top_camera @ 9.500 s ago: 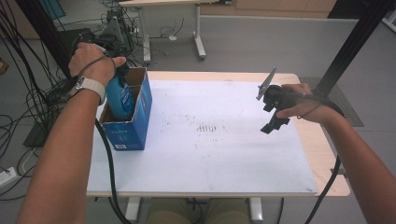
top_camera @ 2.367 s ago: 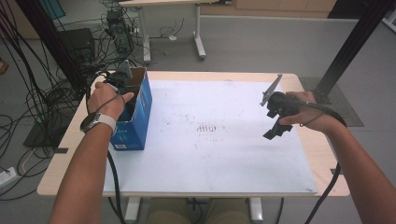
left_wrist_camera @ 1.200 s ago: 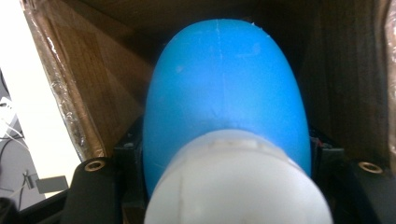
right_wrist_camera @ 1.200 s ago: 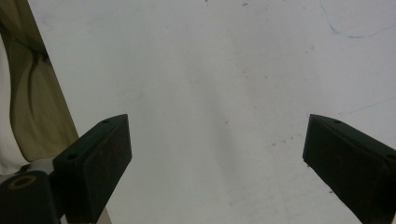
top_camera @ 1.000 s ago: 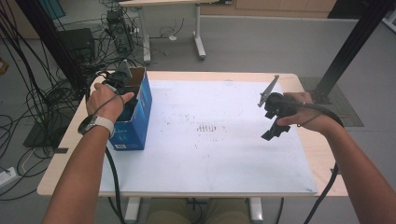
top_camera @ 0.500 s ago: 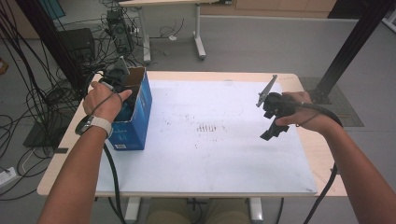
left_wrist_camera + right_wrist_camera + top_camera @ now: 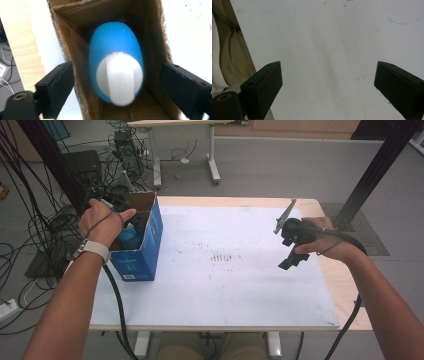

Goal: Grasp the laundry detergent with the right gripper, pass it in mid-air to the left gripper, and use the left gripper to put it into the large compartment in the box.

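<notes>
A blue bottle (image 7: 116, 60) with a white cap (image 7: 119, 77) stands inside an open cardboard box (image 7: 75, 45), its cap end facing up toward the left gripper view; in the high view the same bottle (image 7: 131, 236) shows as a patch of blue inside the blue-sided box (image 7: 142, 247), which sits at the left edge of the table (image 7: 345, 285), toward the far side. The left gripper (image 7: 120, 87) hangs just above the box mouth with its jaws having just been opening; they now stand wide, one on each side of the bottle and clear of it, the pads pressing on nothing. In the high view the left hand (image 7: 102, 222) covers that gripper above the near-left part of the box, a watch with a pale strap (image 7: 92, 250) on the wrist and a black cable (image 7: 117, 305) trailing down toward the near edge. A white sheet (image 7: 215, 285) covers most of the tabletop, with a few small dark marks (image 7: 222, 256) near its middle. Well apart, over the right side of the sheet, the right hand (image 7: 330, 240) holds the right gripper (image 7: 290, 262) off the surface; in the right gripper view its jaws stand wide apart with only bare white sheet (image 7: 327, 50) between them.
</notes>
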The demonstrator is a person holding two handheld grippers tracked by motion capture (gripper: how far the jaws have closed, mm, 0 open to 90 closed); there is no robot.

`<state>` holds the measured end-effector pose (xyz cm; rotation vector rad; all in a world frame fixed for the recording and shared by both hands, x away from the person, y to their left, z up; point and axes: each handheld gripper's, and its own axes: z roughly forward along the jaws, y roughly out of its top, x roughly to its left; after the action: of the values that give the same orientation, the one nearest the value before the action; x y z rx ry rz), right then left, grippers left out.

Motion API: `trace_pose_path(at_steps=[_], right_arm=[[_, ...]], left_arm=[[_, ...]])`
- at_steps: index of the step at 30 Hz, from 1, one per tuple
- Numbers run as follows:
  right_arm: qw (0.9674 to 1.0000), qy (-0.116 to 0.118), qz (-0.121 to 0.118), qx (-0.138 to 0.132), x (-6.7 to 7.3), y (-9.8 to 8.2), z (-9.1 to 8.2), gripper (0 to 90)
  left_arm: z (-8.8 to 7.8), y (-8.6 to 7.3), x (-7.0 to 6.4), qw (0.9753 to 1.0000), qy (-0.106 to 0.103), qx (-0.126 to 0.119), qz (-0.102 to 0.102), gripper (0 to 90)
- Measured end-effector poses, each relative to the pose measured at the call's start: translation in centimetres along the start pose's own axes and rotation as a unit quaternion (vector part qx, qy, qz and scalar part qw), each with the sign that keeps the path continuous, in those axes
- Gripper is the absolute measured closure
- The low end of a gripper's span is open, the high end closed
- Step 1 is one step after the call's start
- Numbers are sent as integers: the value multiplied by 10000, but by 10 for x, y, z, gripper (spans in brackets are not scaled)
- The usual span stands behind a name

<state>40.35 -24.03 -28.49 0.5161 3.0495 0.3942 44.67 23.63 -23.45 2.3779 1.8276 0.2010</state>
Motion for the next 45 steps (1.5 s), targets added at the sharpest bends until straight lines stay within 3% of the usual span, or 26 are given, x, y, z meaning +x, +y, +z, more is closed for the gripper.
trace_pose_path(at_steps=[11,15,24,28,33,38,39,41,43,45], right_arm=[[10000,-12,32,55,-1,1,-5,84],[10000,-11,36,58,-1,0,-6,83],[10000,-31,61,50,-1,-1,-10,83],[10000,-30,84,45,-1,-3,-11,83],[9999,-53,114,36,-1,-5,-13,84],[9999,-53,143,43,-1,-7,-13,83],[9999,-49,154,46,-1,-7,-13,83],[9998,-43,173,53,-1,-8,-14,83],[9998,-67,167,45,-1,-8,-15,84],[9998,-64,202,32,-1,-10,-15,83]], left_arm=[[-39,0,-1,9988,-82,-260,402,97],[-55,2,-6,9972,-50,-355,650,97],[-84,5,-20,9940,-27,-474,981,95],[-92,7,-26,9915,-149,-510,1189,94],[-98,9,-38,9852,-279,-551,1596,98],[-97,13,-55,9759,-435,-520,2075,93],[-97,14,-61,9714,-499,-539,2257,93],[-97,16,-67,9666,-547,-552,2444,91],[-95,19,-76,9574,-640,-545,2763,88],[-93,22,-83,9513,-692,-533,2957,87]])
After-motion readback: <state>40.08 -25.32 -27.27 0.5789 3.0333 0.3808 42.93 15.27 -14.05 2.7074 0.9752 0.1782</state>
